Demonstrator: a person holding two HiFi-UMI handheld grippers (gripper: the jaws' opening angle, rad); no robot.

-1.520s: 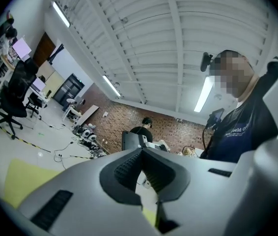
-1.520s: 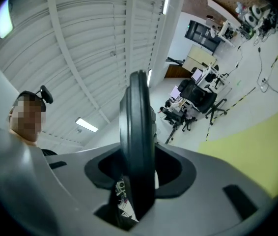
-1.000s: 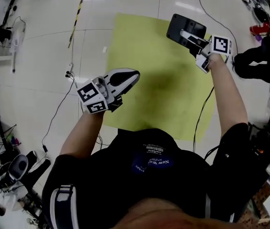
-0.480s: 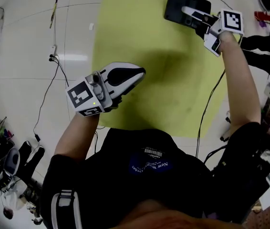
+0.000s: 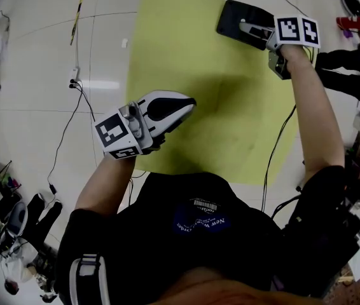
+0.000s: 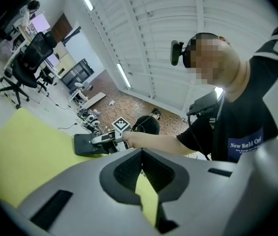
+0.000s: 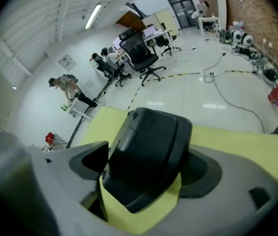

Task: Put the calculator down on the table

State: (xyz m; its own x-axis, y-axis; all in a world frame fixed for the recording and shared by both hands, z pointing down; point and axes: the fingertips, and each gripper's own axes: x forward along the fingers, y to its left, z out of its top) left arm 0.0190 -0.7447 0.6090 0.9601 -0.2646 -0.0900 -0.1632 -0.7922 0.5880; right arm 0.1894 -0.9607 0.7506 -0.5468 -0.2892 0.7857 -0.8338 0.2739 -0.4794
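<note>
Calculator down at the table's far right corner, grip coming off

The step in hand is the release itself. The right gripper point(image 5: 254, 32) reaches out over the far right corner of the yellow-green table point(image 5: 186, 56), angled downward, and its jaws are opening. The black calculator point(image 5: 240, 23) sits between them, but in the right gripper view the pads look to stand clear of its sides rather than pinching it. The table's yellow top shows beneath and on both sides of the calculator, so it appears to rest on the surface. Its far end lies close to the table's far edge, and whether any of it overhangs cannot be told from these views.

The left gripper point(image 5: 173, 107) hangs over the table's near left part, well apart from the calculator. Its jaws are closed together on nothing, and it plays no part in this step.

As a judgement, the task is all but done: the calculator is on the table and the hold is being let go. The next move calls for drawing the right gripper back along the line of its own jaws, toward the table's near side, without either pad dragging on the calculator's flanks. With the calculator so near the corner, a sideways nudge could push it toward the edge, so a straight pull-back – then a lift – seems the safer way out
</note>
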